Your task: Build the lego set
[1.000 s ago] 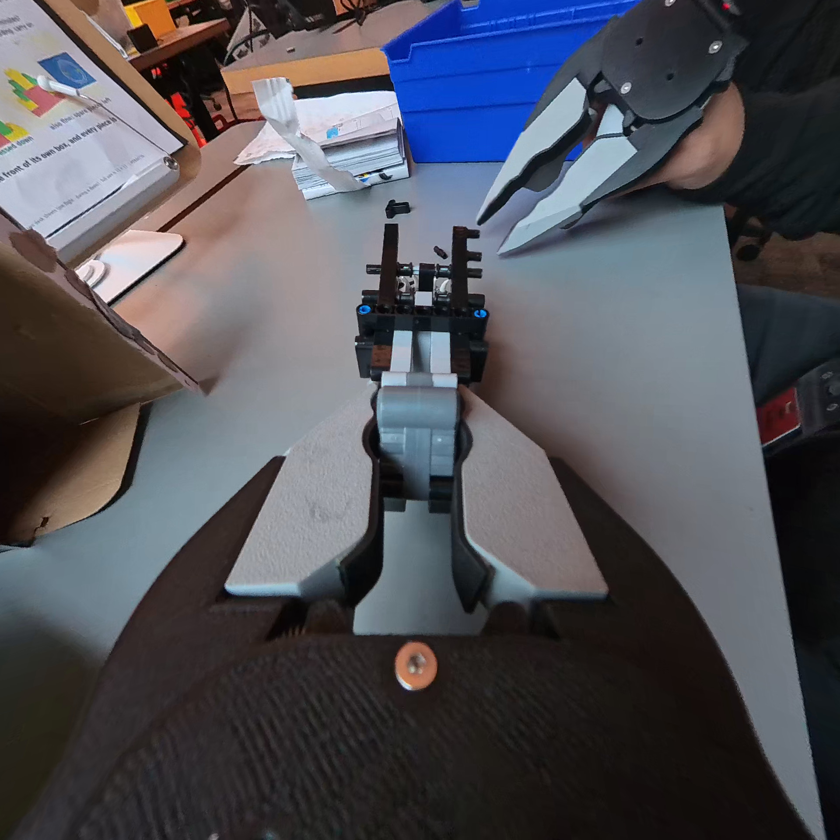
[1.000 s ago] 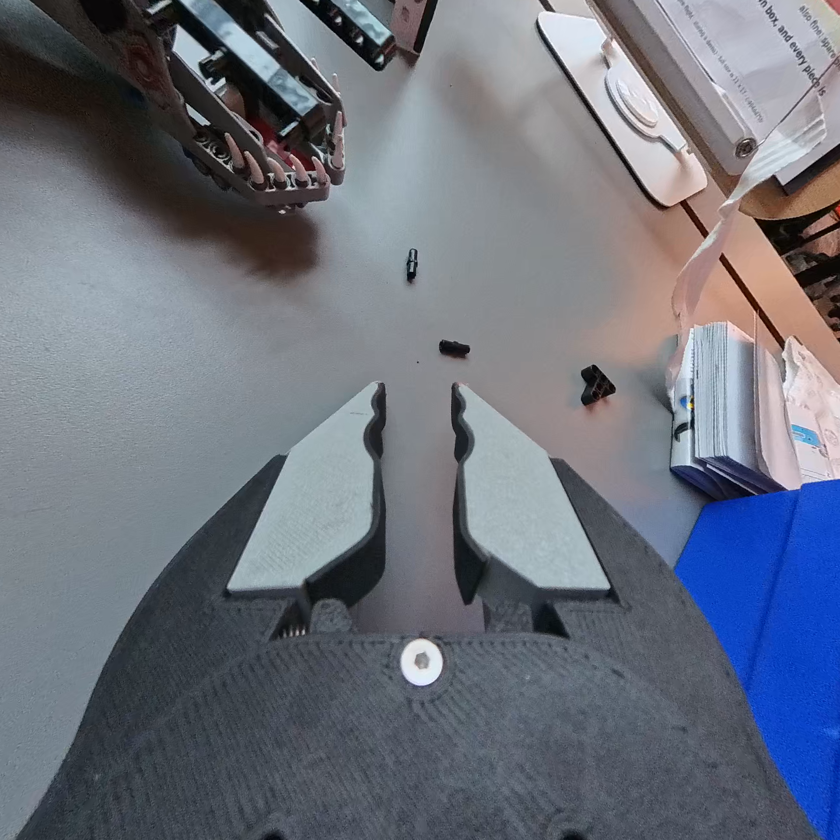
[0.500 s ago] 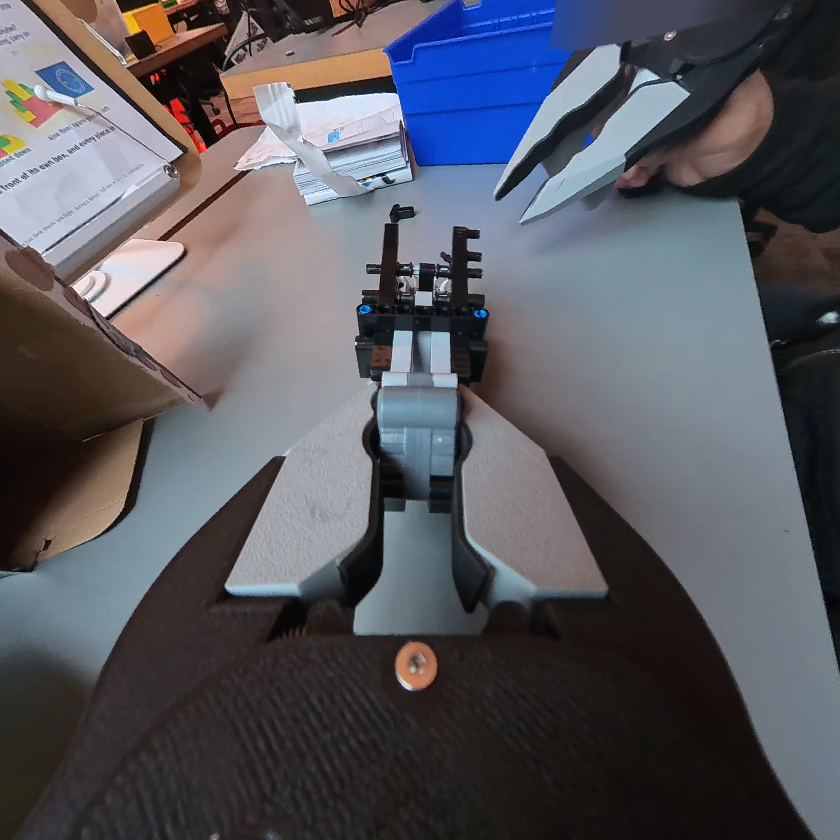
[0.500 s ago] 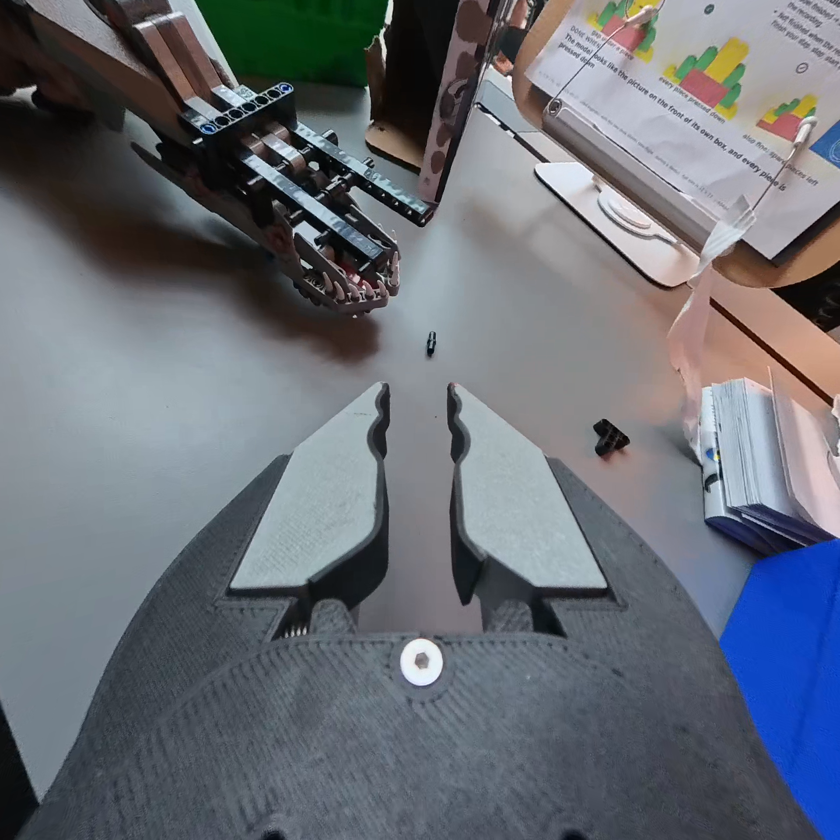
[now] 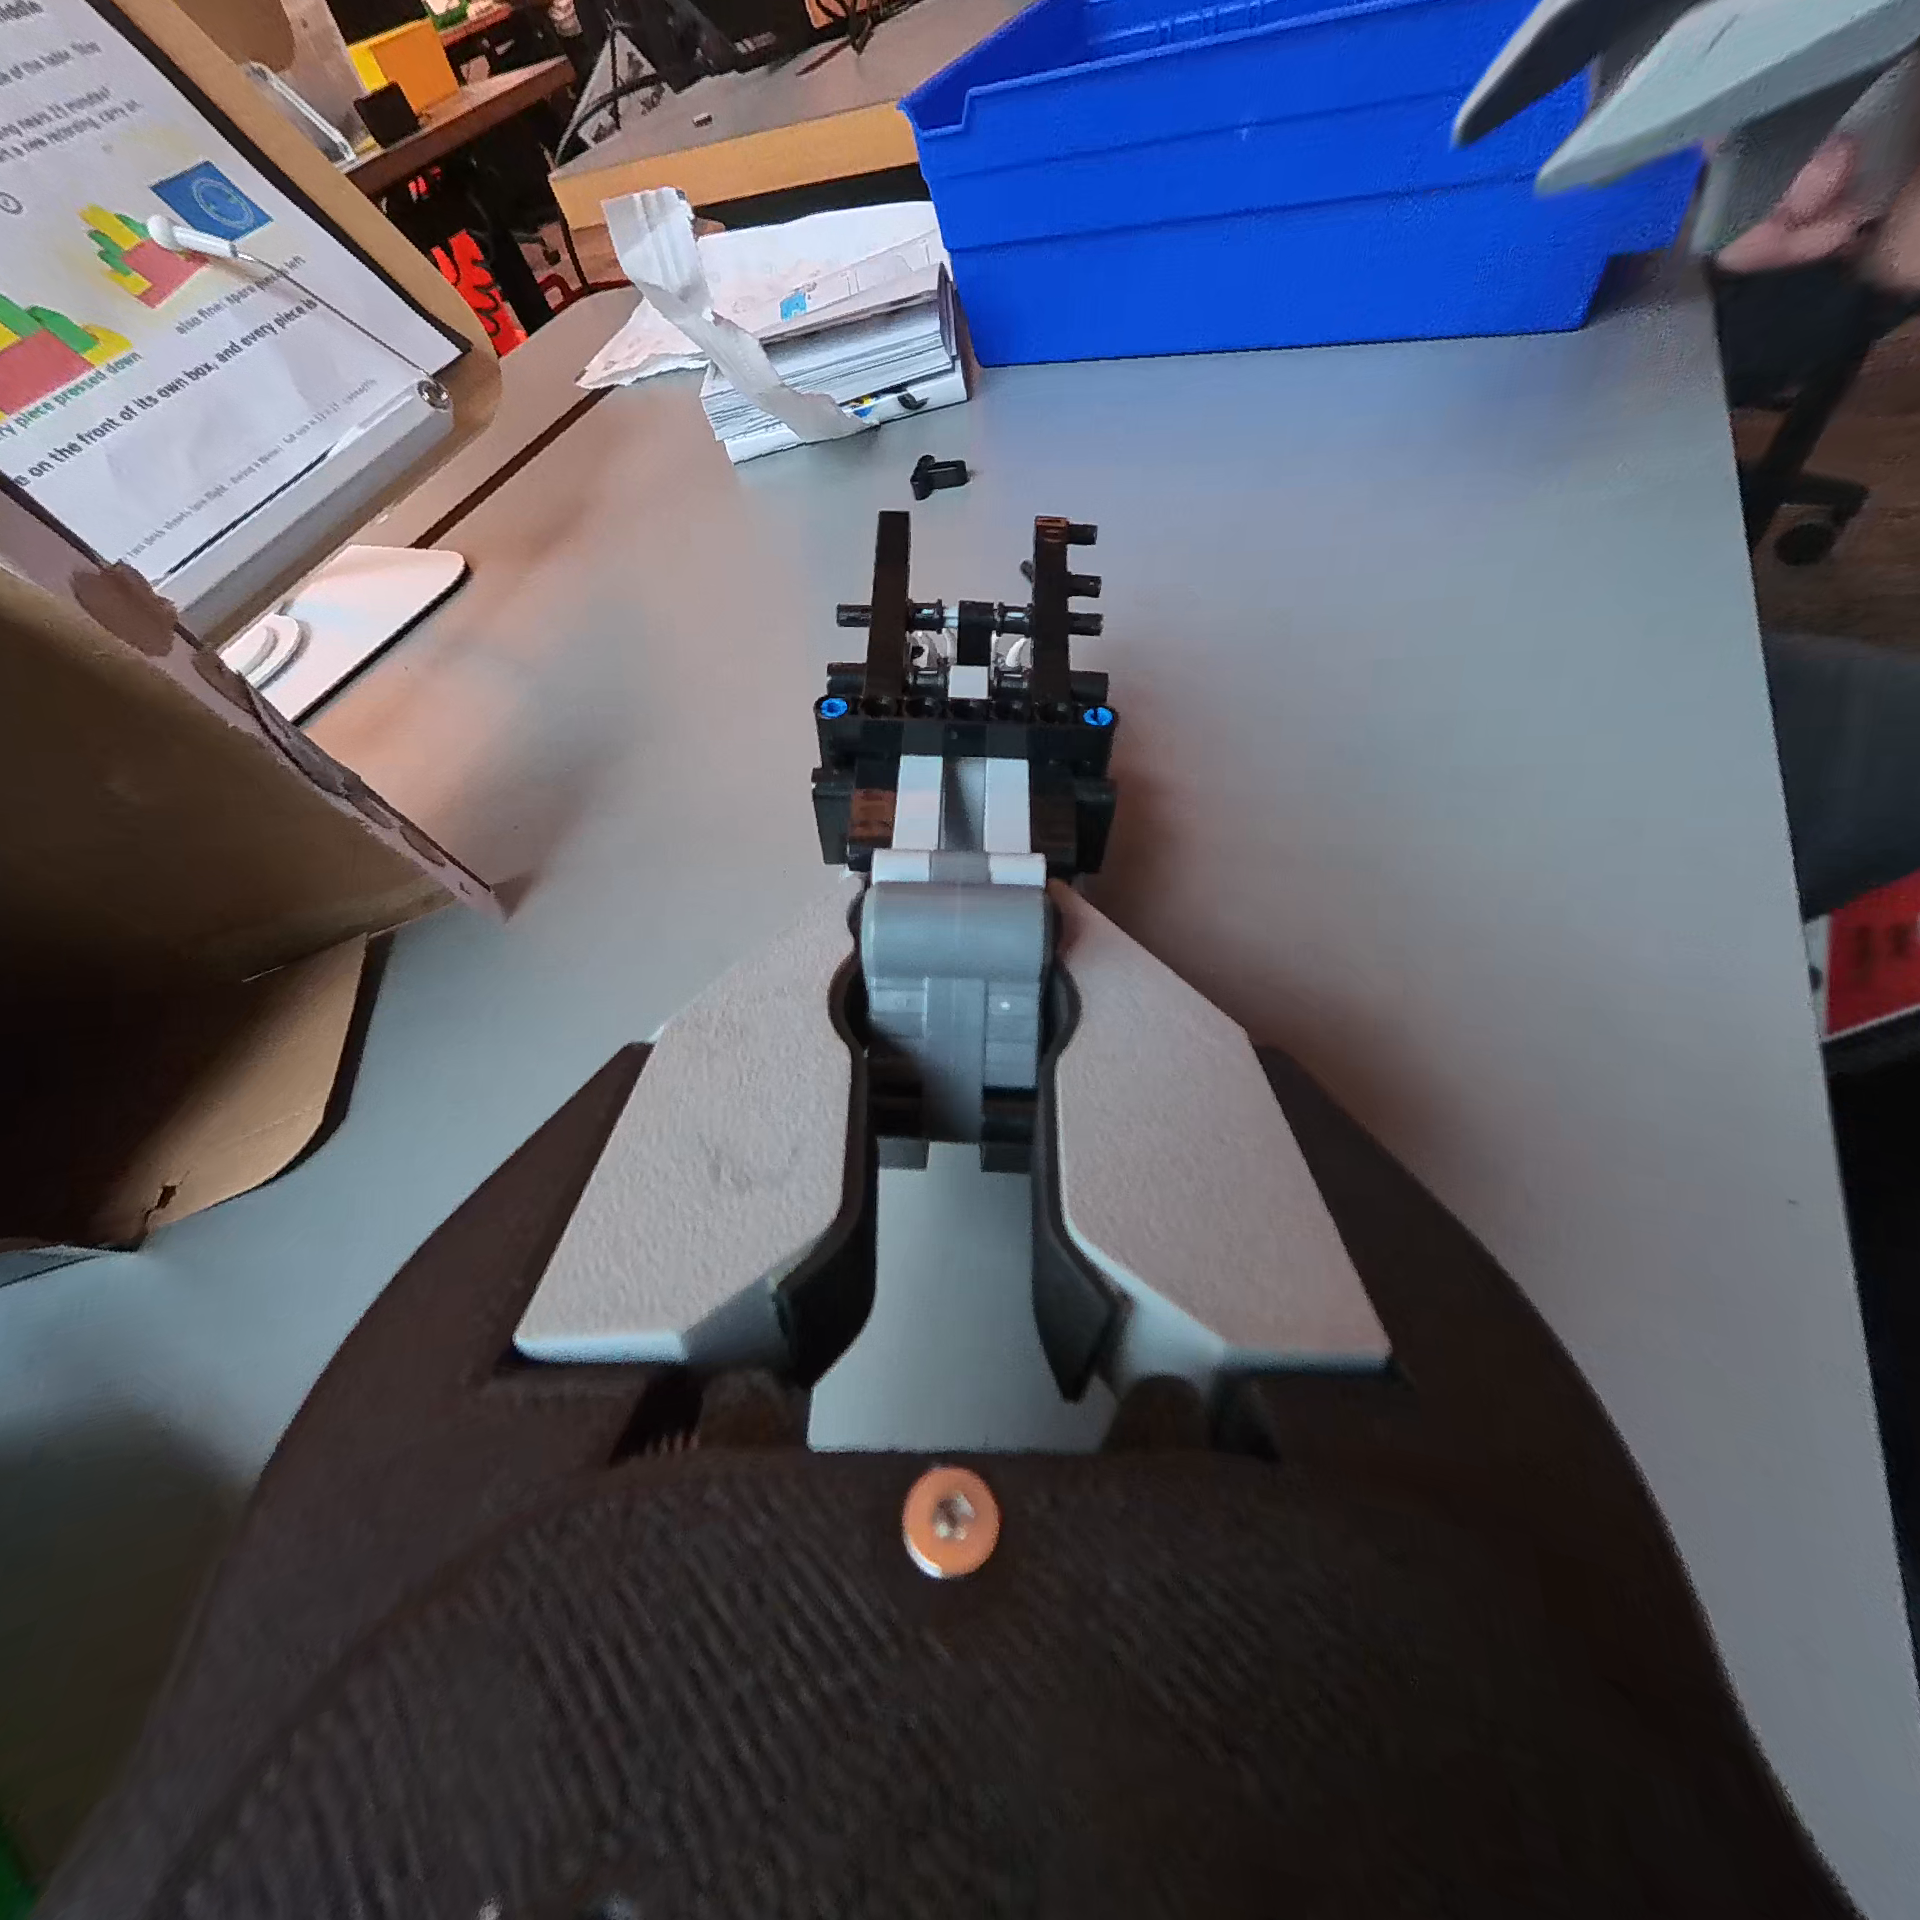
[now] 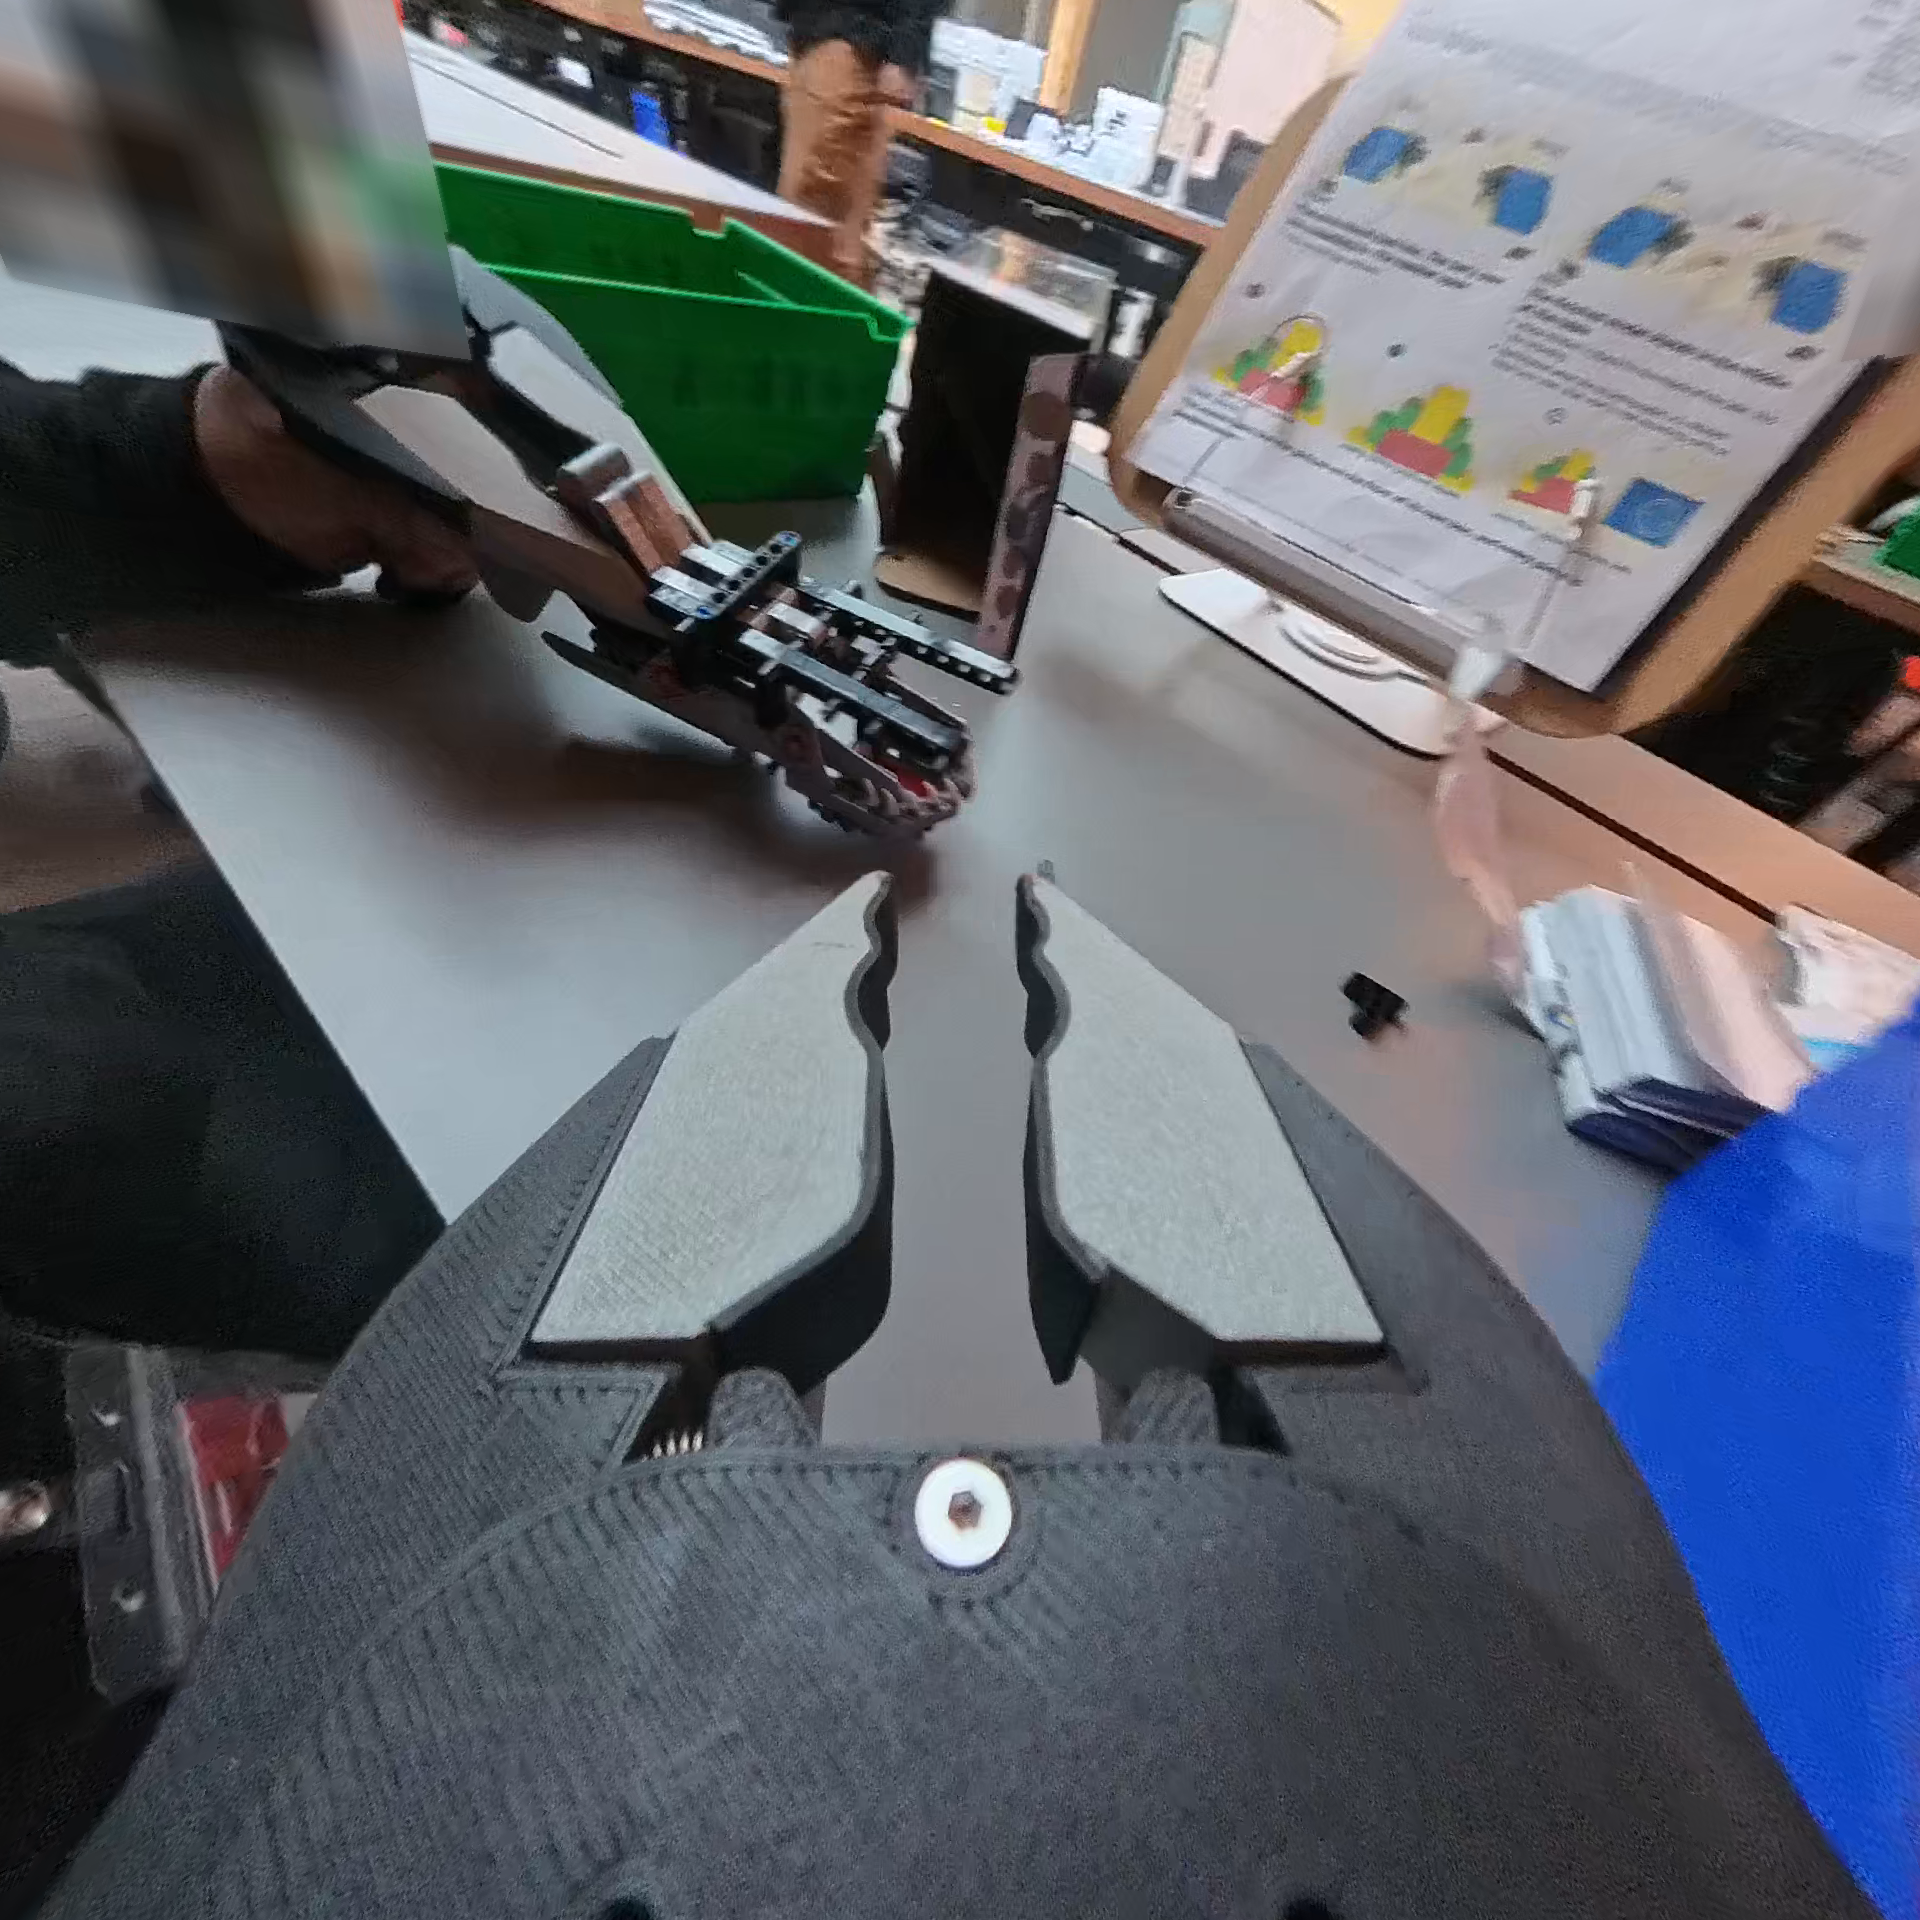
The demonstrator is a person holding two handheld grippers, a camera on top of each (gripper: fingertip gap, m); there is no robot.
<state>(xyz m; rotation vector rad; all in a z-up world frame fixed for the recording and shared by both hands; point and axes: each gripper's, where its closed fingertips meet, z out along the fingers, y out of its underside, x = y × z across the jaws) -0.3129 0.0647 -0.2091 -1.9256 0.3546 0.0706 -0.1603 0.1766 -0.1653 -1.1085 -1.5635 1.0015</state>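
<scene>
My left gripper (image 5: pixel 956 914) is shut on the grey rear end of the black and grey lego model (image 5: pixel 961 727) and holds it pointing away over the grey table (image 5: pixel 1403 831). From the right wrist view the model (image 6: pixel 800 675) shows a toothed jaw at its tip, low over the table. My right gripper (image 6: pixel 954 883) is open and empty, raised above the table; it also shows in the left wrist view (image 5: pixel 1683 83) at the top right. A small black lego piece (image 5: pixel 935 475) lies beyond the model; it also shows in the right wrist view (image 6: pixel 1374 1003).
A blue bin (image 5: pixel 1247 187) stands at the back of the table, with a stack of booklets (image 5: pixel 842 343) to its left. An instruction sheet on a stand (image 5: pixel 187 343) and a cardboard box (image 5: pixel 156 831) are on the left. A green bin (image 6: pixel 675 322) sits behind the left hand. About 20 cm separates my left fingertips from my right. My right gripper is the nearer one to the small black lego piece (image 5: pixel 935 475): about 20 cm, against 30 cm. The right camera catches it too, in the right wrist view (image 6: pixel 1366 1001).
My right gripper has lifted and pulled back toward the blue bin, away from the small black pins on the table. My left gripper has kept hold of the model, almost still.
</scene>
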